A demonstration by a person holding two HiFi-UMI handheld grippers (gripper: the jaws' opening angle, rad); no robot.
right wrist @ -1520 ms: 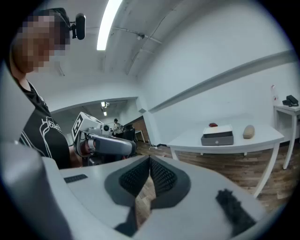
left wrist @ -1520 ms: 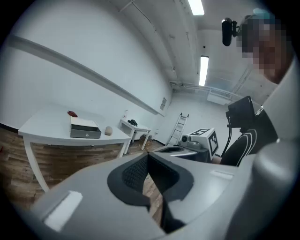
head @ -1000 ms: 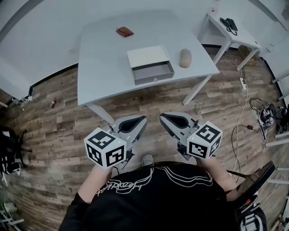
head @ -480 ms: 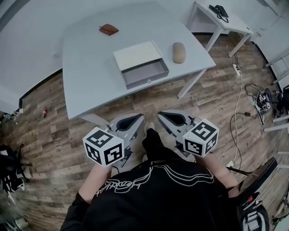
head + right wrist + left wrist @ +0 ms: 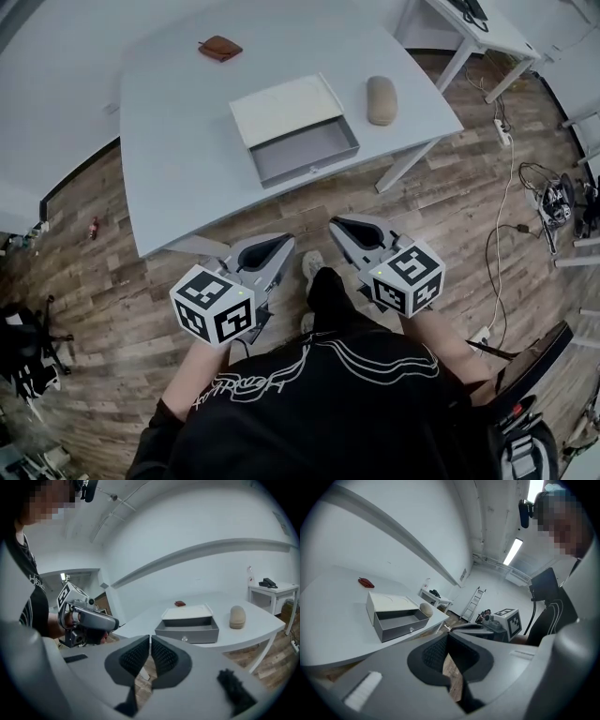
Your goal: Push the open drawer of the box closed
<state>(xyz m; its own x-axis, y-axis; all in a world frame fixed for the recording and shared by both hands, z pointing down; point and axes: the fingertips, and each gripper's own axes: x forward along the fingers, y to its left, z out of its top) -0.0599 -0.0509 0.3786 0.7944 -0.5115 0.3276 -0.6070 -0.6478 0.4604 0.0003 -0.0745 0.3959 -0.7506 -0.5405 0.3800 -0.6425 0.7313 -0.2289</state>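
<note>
A cream-topped box (image 5: 281, 108) lies on the grey table (image 5: 178, 159). Its grey drawer (image 5: 306, 152) stands pulled out toward the table's near edge, with a small knob on its front. The same box (image 5: 391, 603) (image 5: 186, 613) and open drawer (image 5: 399, 623) (image 5: 188, 631) appear in both gripper views. Both grippers hang over the wooden floor, short of the table and apart from the box. My left gripper (image 5: 283, 246) (image 5: 448, 638) is shut with nothing in it. My right gripper (image 5: 336, 227) (image 5: 150, 641) is also shut and empty.
A tan oval object (image 5: 381, 99) lies to the right of the box and a small brown-red item (image 5: 220, 48) at the table's far side. A white side table (image 5: 473, 23) stands at the right. Cables and a power strip (image 5: 499, 134) lie on the floor. The person's foot (image 5: 311, 265) is between the grippers.
The table and box have come nearer and shifted left in the head view. Both grippers stay shut and low; the person's leg has stepped forward between them.
</note>
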